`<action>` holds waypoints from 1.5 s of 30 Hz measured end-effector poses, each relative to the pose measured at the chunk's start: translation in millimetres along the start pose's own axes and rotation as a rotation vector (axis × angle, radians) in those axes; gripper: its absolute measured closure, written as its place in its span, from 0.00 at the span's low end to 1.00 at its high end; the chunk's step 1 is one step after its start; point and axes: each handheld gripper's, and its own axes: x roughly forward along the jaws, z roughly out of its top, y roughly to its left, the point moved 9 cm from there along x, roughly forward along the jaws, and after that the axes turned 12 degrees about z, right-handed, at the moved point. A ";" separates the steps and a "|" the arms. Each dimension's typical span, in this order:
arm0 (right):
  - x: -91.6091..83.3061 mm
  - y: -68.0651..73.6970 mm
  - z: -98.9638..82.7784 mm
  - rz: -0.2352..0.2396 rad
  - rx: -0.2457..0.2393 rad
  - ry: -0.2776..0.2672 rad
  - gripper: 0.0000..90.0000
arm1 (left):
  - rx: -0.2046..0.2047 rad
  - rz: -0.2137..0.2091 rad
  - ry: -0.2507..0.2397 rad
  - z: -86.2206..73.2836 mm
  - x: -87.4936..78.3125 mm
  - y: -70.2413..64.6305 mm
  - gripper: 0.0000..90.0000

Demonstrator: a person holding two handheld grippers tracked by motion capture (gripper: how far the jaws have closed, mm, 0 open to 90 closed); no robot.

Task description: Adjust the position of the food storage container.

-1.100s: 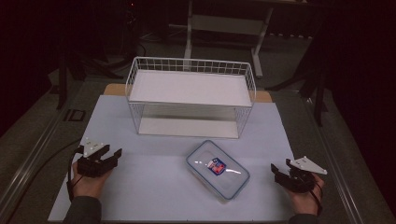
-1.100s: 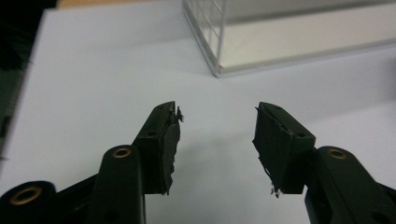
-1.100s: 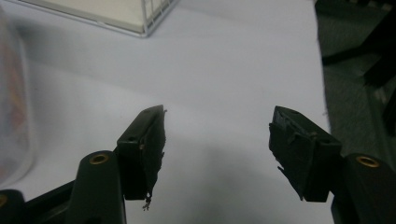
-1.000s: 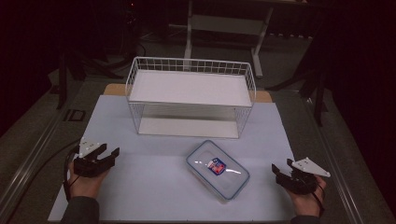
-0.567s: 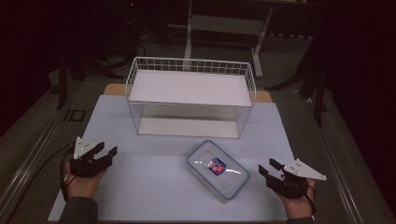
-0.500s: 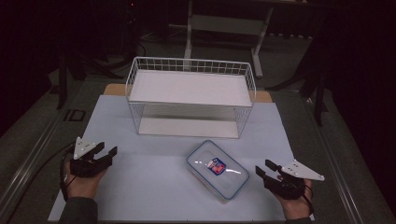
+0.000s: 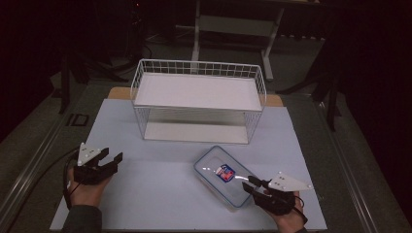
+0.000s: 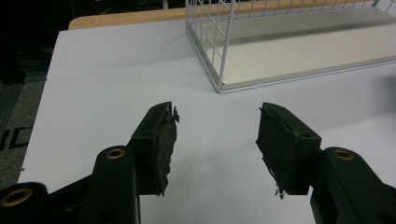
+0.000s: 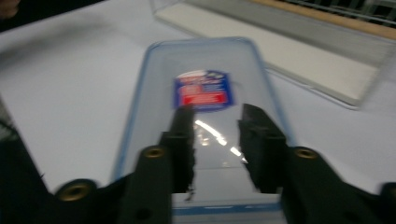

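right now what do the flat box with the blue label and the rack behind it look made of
Flat box: likely clear glossy plastic with a bluish rim; the table shows through and glare streaks its top. Rack: probably white-coated metal wire, a thin grid, with matte white shelf boards.

The right tool [image 7: 251, 183] has slid leftward over the clear container [image 7: 224, 175]; its jaws have narrowed.
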 end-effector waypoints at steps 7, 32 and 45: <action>19.7 28.4 -5.9 0.090 -0.077 0.081 0.99 | 0.000 0.000 0.006 -0.8 1.0 0.1 0.51; 36.3 45.1 -27.6 0.131 -0.131 0.247 1.00 | 0.009 -0.005 0.014 -2.2 1.7 -1.9 0.50; 6.4 4.9 -35.7 0.050 -0.028 0.245 1.00 | 0.011 -0.012 0.014 -2.4 2.5 -3.2 0.50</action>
